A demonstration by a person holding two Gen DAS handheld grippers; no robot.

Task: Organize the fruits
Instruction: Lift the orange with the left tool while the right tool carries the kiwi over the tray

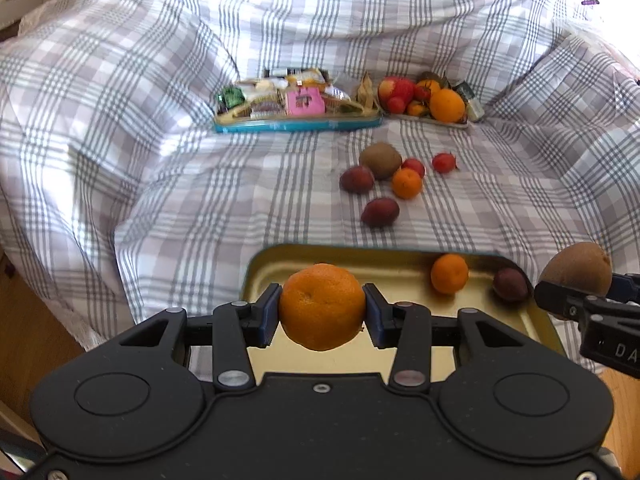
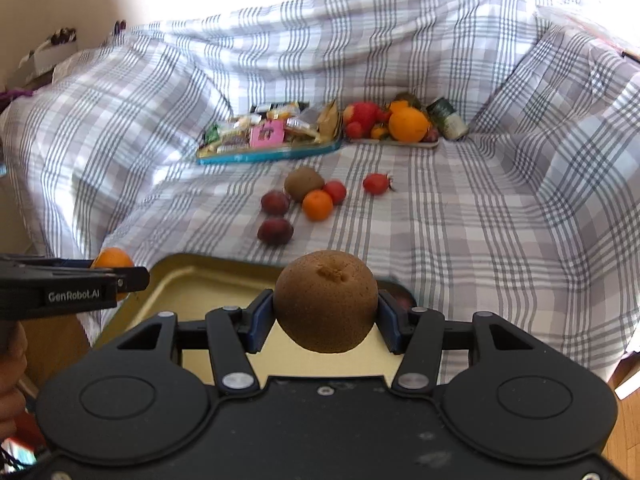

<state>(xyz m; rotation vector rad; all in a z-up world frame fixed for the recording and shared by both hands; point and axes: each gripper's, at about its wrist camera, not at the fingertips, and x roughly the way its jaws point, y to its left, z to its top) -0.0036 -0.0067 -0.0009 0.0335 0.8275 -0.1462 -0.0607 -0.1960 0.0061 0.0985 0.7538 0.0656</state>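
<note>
Fruits: a dimpled orange mandarin [image 1: 322, 306] is sitting clamped between the left gripper [image 1: 322, 312] pads, and a rough brown kiwi [image 2: 326, 302] is sitting pinched in the right gripper [image 2: 326, 312], both hanging over the gold tray [image 1: 400, 256] on the plaid sheet [image 1: 160, 160]. Left view is showing a small mandarin [image 1: 449, 273] and dark plum [image 1: 510, 284] lying in the tray; right view is hiding the mandarin behind the kiwi. Loose fruit pile [image 2: 308, 200] is lying mid-sheet, well apart.
</note>
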